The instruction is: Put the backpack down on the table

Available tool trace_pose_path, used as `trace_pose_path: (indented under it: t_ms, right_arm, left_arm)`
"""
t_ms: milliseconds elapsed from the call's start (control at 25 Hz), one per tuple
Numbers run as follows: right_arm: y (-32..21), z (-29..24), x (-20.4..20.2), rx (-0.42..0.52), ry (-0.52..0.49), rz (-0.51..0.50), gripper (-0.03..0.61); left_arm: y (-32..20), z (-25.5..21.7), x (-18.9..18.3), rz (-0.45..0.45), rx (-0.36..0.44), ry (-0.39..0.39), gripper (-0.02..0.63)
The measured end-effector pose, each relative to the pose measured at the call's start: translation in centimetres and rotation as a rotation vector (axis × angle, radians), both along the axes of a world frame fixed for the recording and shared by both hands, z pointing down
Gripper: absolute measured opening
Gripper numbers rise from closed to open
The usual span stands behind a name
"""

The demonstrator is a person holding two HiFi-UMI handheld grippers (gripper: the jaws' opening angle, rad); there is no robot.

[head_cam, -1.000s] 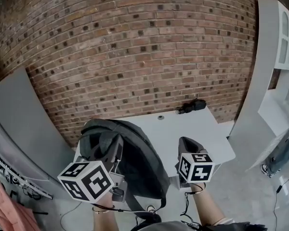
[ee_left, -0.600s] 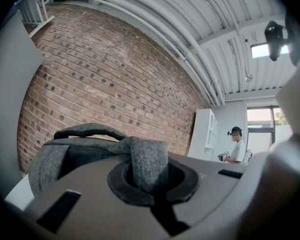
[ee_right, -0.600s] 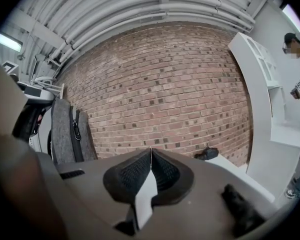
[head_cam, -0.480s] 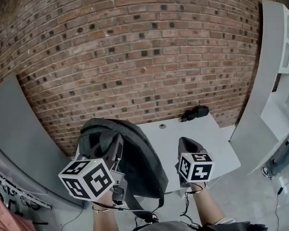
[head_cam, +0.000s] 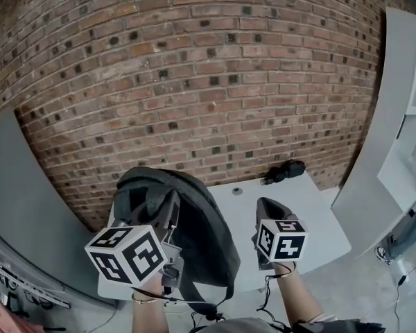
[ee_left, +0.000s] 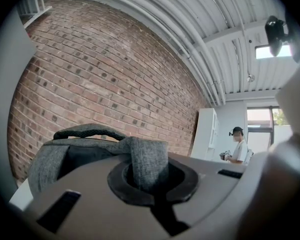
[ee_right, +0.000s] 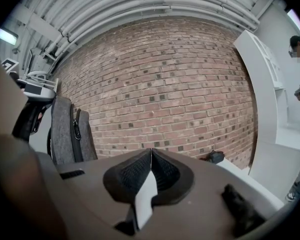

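Note:
A grey backpack hangs in front of me over the near left part of the white table. My left gripper is shut on the backpack's grey shoulder strap, which runs up between the jaws in the left gripper view. The bag's top handle shows just beyond. My right gripper is to the right of the bag, over the table, apart from the bag. Its pads meet at the tips with nothing between them. In the right gripper view the backpack hangs at the left.
A brick wall stands behind the table. A small black object lies at the table's far right corner. Grey panels flank the left; a white shelf unit stands at the right. A person stands in the distance.
Both grippers and the hanging backpack have moved towards the table and the brick wall. The table now lies lower and nearer in the head view. Both grips are unchanged.

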State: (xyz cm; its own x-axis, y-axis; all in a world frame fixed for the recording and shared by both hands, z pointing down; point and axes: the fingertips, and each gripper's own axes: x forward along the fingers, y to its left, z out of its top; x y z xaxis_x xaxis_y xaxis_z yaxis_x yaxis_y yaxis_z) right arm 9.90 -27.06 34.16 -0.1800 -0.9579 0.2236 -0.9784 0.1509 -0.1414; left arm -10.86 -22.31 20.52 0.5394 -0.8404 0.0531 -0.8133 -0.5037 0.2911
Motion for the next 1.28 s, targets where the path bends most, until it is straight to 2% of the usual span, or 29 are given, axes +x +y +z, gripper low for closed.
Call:
trace_pose_path:
  t_ms: [240,640,880,1280]
  right_arm:
    - [-2.8,0.1,-0.5,-0.004,0.004,0.018,0.031]
    - [-5.6,1.7,-0.1,-0.048,0.009,0.014,0.031]
    - [-7.0,1.8,2.2,-0.058,-0.009,0.039,0.031]
    - [-7.3,2.6,10.2,-0.077,-0.023,0.157,0.031]
  left_arm:
    - [-2.9,-0.6,-0.4,0.023,0.021,0.001,0.011]
    - [-7.0,0.8,0.8,0.027,-0.017,-0.033,0.011]
    - [-9.1,1.2,3.7,0.066,-0.046,-0.055,0.011]
    - [-12.0,2.0,11.9,0.194,-0.074,-0.075,0.011]
